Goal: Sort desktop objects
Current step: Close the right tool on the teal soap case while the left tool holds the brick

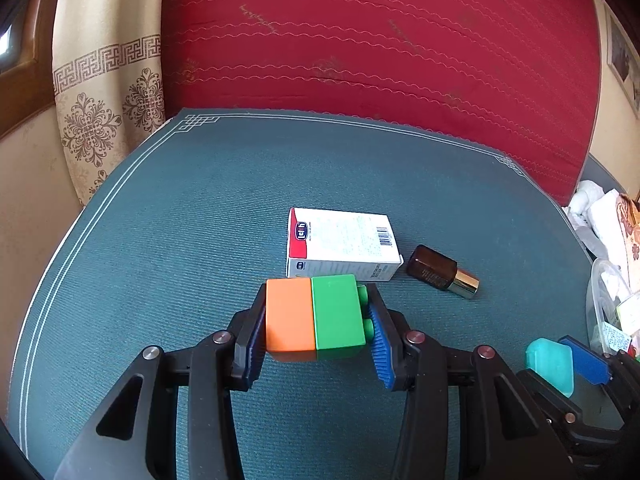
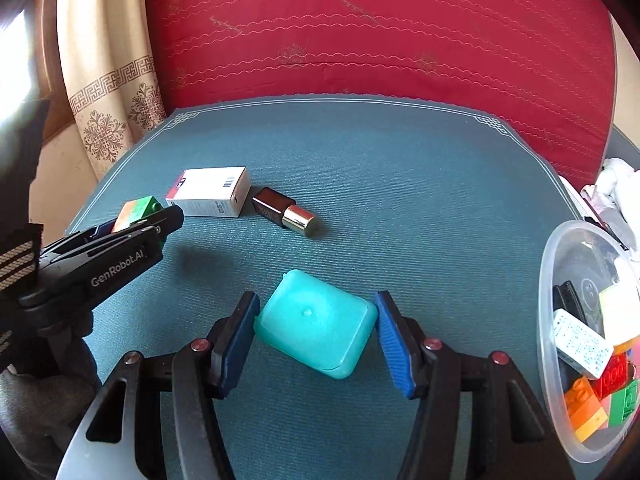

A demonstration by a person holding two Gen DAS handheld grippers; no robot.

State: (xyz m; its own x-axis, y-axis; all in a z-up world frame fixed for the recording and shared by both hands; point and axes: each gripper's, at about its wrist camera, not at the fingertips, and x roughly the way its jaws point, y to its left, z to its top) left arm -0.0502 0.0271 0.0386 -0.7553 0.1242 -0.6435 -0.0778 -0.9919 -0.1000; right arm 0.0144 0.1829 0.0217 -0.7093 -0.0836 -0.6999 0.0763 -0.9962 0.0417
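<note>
My left gripper (image 1: 317, 305) is shut on a pair of joined toy bricks, one orange and one green (image 1: 316, 316), just above the green mat (image 1: 160, 240); the green brick's studs press into the right pad. The same bricks (image 2: 138, 208) and the left gripper (image 2: 152, 220) show at the left of the right wrist view. My right gripper (image 2: 317, 307) is shut on a teal rounded-square case (image 2: 316, 322), both blue pads touching its sides. That teal case (image 1: 550, 364) appears at the lower right of the left wrist view.
A white carton (image 1: 340, 244) (image 2: 210, 192) lies flat mid-mat, and beside it a brown bottle with a gold cap (image 1: 440, 276) (image 2: 286, 210) on its side. A clear plastic tub (image 2: 560, 280) holding several bricks stands at the right edge. A red cushion (image 2: 380, 40) rises behind.
</note>
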